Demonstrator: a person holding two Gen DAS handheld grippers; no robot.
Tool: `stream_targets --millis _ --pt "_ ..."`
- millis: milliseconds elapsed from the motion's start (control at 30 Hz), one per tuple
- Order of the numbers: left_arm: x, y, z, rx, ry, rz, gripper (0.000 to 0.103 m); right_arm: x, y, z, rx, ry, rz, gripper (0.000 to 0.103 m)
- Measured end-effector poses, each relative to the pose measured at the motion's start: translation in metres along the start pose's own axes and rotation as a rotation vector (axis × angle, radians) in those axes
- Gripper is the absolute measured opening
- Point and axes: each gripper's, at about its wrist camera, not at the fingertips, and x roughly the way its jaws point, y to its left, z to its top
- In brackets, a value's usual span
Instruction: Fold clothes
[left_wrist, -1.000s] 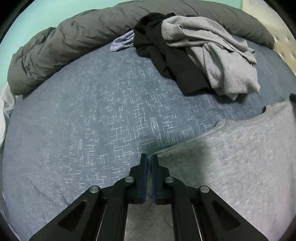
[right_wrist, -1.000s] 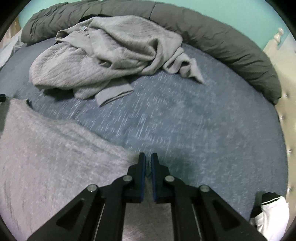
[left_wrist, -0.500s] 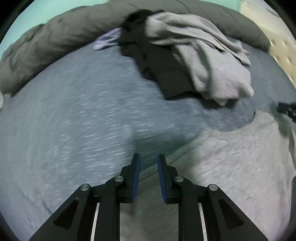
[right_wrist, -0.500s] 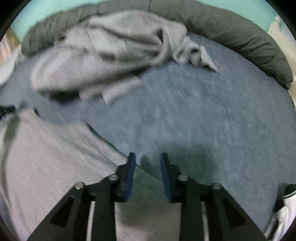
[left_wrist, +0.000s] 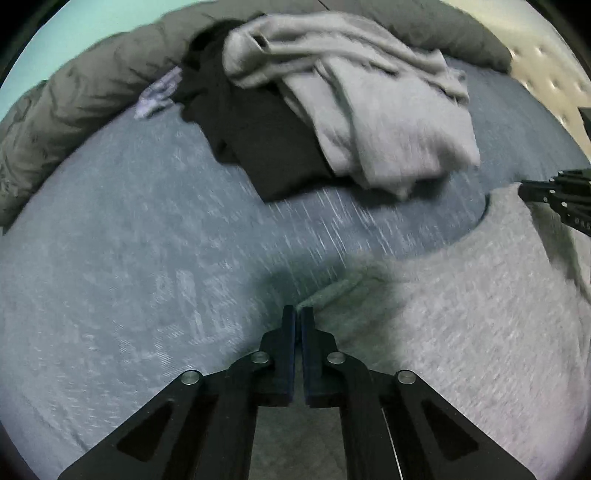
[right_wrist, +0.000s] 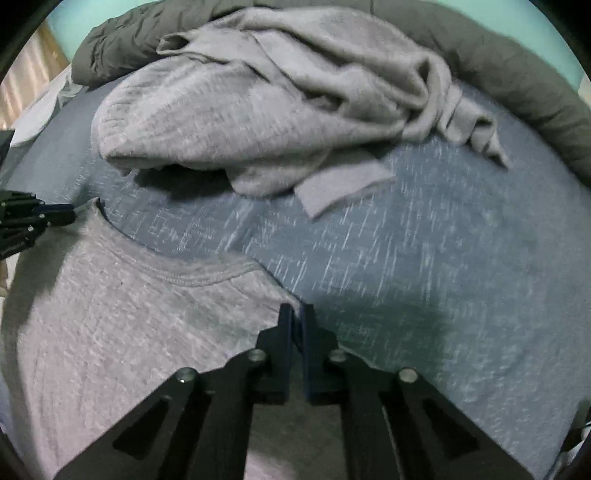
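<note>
A grey shirt (right_wrist: 122, 332) is spread on the bed (right_wrist: 461, 258). One shoulder is pinched by the left gripper (left_wrist: 297, 314). The other is pinched by the right gripper (right_wrist: 297, 312).

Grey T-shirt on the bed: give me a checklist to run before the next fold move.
1. Left gripper jaws shut on the shoulder edge of the grey T-shirt: ok.
2. Right gripper jaws shut on the other shoulder: ok.
3. Collar lies between the two grips: ok.
4. Heap of clothes lies apart from the shirt: ok.
5. Bedsheet bare beyond the collar: ok.
6. Shirt's bottom hem flat: cannot tell.
</note>
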Motion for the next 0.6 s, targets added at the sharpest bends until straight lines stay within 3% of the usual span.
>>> stream_targets --millis 133,267,433,533,600 --pt "-0.004 0.005 0.01 -0.024 -0.014 0.018 0.002 -0.019 0.002 0.015 -0.032 -0.087 -0.077 0.002" --pt "0.002 0.004 0.006 -0.042 -0.001 0.028 0.002 -0.019 -0.002 0.029 -0.046 -0.103 -0.154 0.001" --pt "0.023 0.001 -0.005 -0.031 0.037 0.034 0.004 0.001 -0.005 0.016 -0.002 -0.038 -0.157 0.001" --pt "0.017 0.003 -0.004 -0.031 0.035 0.059 0.011 0.013 -0.007 0.006 0.008 -0.012 -0.112 0.001" --pt "0.002 0.007 -0.005 -0.045 0.021 0.085 0.017 0.011 -0.016 0.003 0.034 -0.019 -0.13 0.003"
